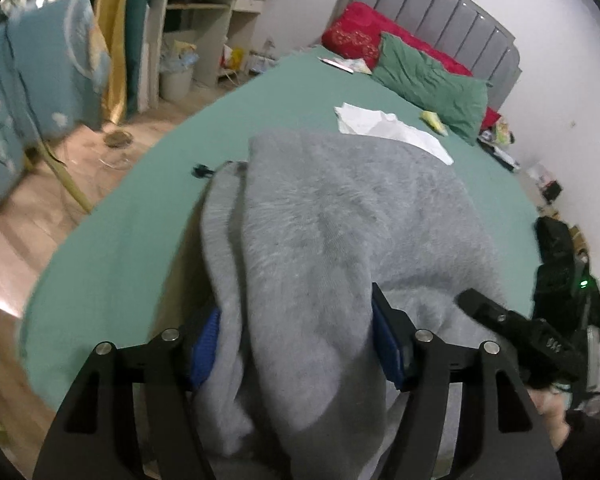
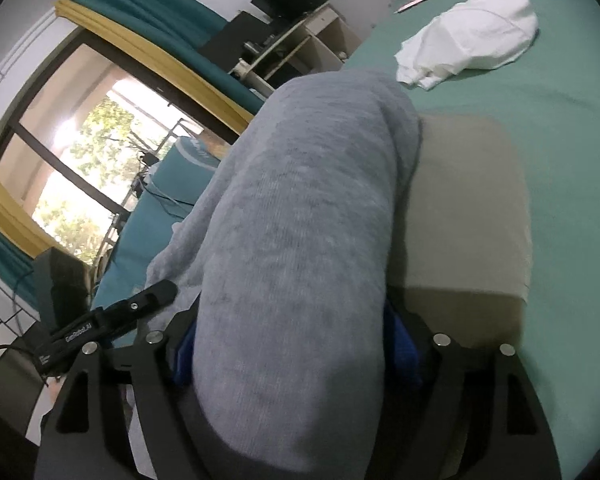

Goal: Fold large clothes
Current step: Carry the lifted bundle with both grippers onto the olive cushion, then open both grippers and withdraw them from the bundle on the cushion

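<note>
A large grey fleece garment (image 1: 324, 224) is bunched and lifted over the green bed (image 1: 140, 216). My left gripper (image 1: 296, 344) is shut on a thick fold of it, its blue pads (image 1: 206, 344) pressing on both sides. My right gripper (image 2: 296, 352) is shut on another thick fold of the same garment (image 2: 300, 208), which drapes over the jaws and hides the fingertips. The right gripper also shows at the right edge of the left wrist view (image 1: 512, 328). A folded tan-grey cloth (image 2: 464, 208) lies on the bed (image 2: 572, 128) beside the garment.
A white cloth (image 1: 388, 124) (image 2: 472, 36) lies further up the bed. Green (image 1: 432, 80) and red pillows (image 1: 356, 32) sit by the grey headboard. A blue patterned blanket (image 1: 32, 76) hangs at the left over wooden floor. A window (image 2: 72, 168) and shelving (image 2: 292, 44) stand beyond the bed.
</note>
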Motion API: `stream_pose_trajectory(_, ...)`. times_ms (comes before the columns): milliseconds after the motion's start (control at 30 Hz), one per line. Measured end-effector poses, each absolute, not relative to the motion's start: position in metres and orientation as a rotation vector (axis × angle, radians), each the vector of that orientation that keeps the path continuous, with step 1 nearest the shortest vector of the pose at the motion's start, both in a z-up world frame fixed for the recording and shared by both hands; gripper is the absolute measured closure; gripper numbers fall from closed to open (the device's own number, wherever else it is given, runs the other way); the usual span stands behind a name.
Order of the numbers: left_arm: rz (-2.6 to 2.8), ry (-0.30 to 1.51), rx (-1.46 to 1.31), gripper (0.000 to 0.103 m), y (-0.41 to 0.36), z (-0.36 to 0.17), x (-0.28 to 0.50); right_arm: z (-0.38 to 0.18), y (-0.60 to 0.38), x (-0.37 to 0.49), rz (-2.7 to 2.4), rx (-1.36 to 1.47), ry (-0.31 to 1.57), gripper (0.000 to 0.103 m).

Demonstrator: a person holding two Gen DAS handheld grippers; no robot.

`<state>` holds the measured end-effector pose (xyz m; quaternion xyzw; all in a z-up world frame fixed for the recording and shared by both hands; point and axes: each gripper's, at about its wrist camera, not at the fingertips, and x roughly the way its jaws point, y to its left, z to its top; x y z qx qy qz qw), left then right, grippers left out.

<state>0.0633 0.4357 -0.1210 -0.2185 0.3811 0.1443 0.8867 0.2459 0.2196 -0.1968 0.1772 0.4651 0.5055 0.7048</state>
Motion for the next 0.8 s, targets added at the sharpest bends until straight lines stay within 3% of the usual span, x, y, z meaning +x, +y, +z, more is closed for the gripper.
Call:
stream_pose_trajectory(167, 0.302, 0.771, -0.439, 0.034, 0.432, -0.107, 0.036, -0.187, 0.210, 0.234, 1.089, 0.392, 1.050, 0.021)
stream_pose_trajectory(433, 0.389, 0.886, -0.433, 0.034, 0.438, -0.140, 0.017, -0.174, 0.203, 0.221, 1.035, 0.217, 1.037, 0.015)
stream_pose_trajectory(800, 0.498, 0.770, -0.363, 0.034, 0.402, -0.094, -0.008, -0.172, 0.176, 0.209, 1.023, 0.109, 1.091, 0.015)
